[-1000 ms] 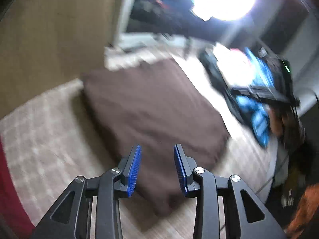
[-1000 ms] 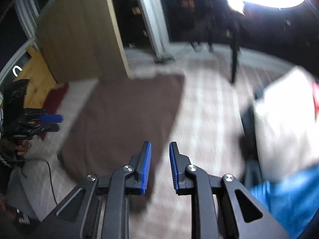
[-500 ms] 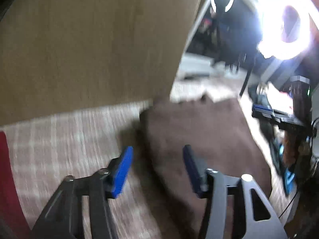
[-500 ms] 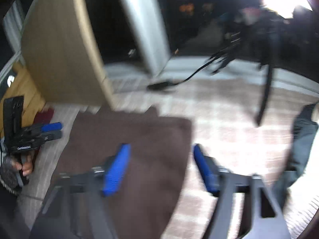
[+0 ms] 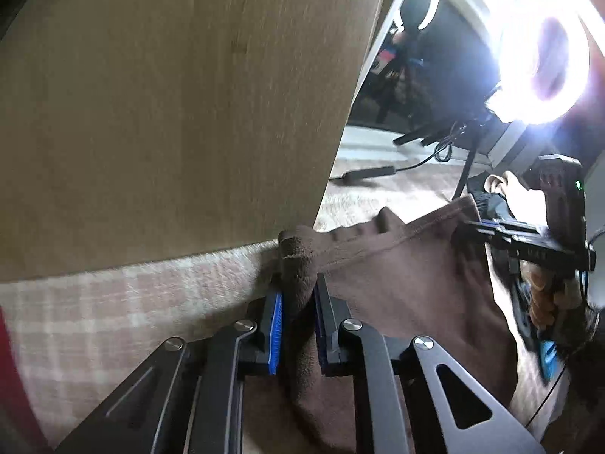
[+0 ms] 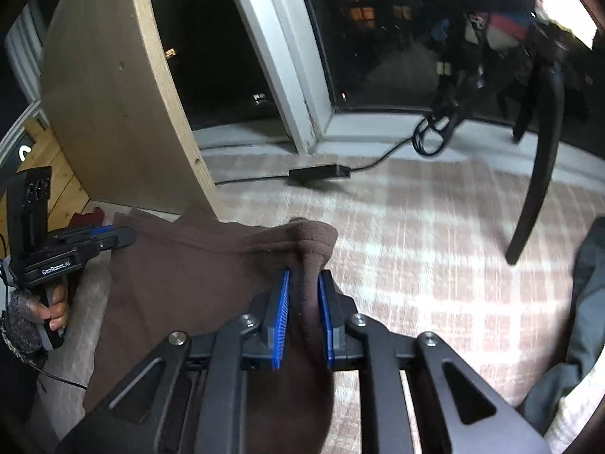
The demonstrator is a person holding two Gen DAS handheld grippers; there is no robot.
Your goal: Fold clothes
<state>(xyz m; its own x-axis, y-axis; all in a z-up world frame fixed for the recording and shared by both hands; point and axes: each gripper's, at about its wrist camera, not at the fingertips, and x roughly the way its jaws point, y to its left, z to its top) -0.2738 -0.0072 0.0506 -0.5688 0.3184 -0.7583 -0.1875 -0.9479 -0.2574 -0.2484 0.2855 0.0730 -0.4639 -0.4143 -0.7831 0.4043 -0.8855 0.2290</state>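
A brown garment lies spread on a pale checked surface. My left gripper is closing its jaws on the garment's far left corner, and a bunched fold stands pinched between the blue pads. My right gripper is closing on the far right corner, with fabric squeezed between its pads too. The far hem runs taut between both corners. Each gripper shows in the other view: the right gripper held in a hand, and the left gripper at the garment's left edge.
A tall wooden panel stands just behind the left corner. A bright ring light glares at upper right. A black power brick with its cable lies by the window. A dark curved leg and a grey garment sit to the right.
Both grippers moved forward and down to the garment's far corners, opened wide over them, then closed. Each corner is now pinched and slightly lifted.
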